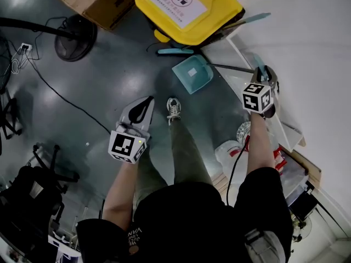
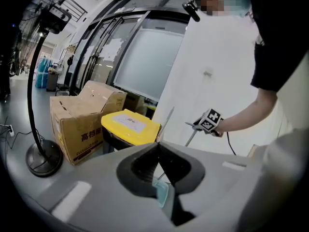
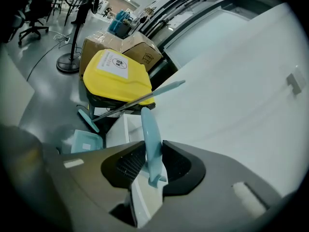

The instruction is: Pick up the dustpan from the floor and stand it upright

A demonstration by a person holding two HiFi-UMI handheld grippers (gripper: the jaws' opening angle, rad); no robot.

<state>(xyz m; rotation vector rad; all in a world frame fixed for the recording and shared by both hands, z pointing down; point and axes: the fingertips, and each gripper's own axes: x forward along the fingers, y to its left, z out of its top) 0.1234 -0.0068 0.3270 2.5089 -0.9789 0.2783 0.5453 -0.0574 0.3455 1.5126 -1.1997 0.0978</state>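
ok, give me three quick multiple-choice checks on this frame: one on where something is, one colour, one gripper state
1. Where is the dustpan handle?
A) flat on the floor beside the fan
B) between the right gripper's jaws
C) inside the cardboard box

2. What colour is the bin lid?
A) red
B) green
C) yellow

3. How do the left gripper's jaws stand?
A) together, nothing between them
B) wide apart
C) clamped on a broom

Answers:
1 B: the right gripper view shows the teal handle standing between that gripper's jaws.
2 C: the lid is yellow in all three views.
3 A: in the left gripper view the jaws meet with nothing held.
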